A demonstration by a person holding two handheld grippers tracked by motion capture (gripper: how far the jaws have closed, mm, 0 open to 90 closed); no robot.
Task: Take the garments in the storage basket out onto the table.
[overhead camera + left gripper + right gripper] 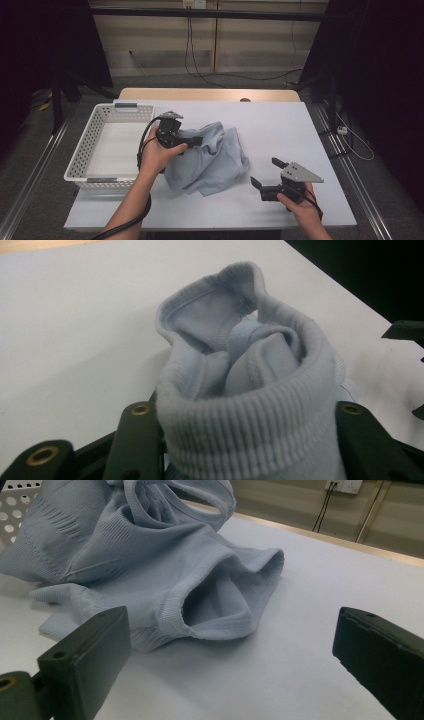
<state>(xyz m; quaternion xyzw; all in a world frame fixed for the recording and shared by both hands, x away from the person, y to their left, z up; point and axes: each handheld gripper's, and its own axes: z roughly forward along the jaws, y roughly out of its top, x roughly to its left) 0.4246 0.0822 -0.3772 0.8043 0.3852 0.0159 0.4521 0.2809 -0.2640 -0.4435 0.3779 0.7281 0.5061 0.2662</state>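
Cloth (212, 157), a pale blue knit garment, lies crumpled near the middle of the white surface (280, 125), just right of the basket (80, 150). Its upper left part is bunched and raised where the left claw (192, 141) has hold of it. In the left gripper view a thick ribbed hem (250, 432) is packed between the two black jaws, pressed against both, with folds of the cloth rising above them, so this claw is clamped on the cloth.

Right claw (265, 172) sits low over the surface to the right of the cloth, pointing toward it and apart from it. Its jaws stand wide with nothing between them; in the right gripper view the bare surface (300, 630) shows in the gap, and a ribbed opening of the cloth (220, 605) lies just ahead of them.

The basket, white and perforated, stands at the left edge of the surface, its inside bare.
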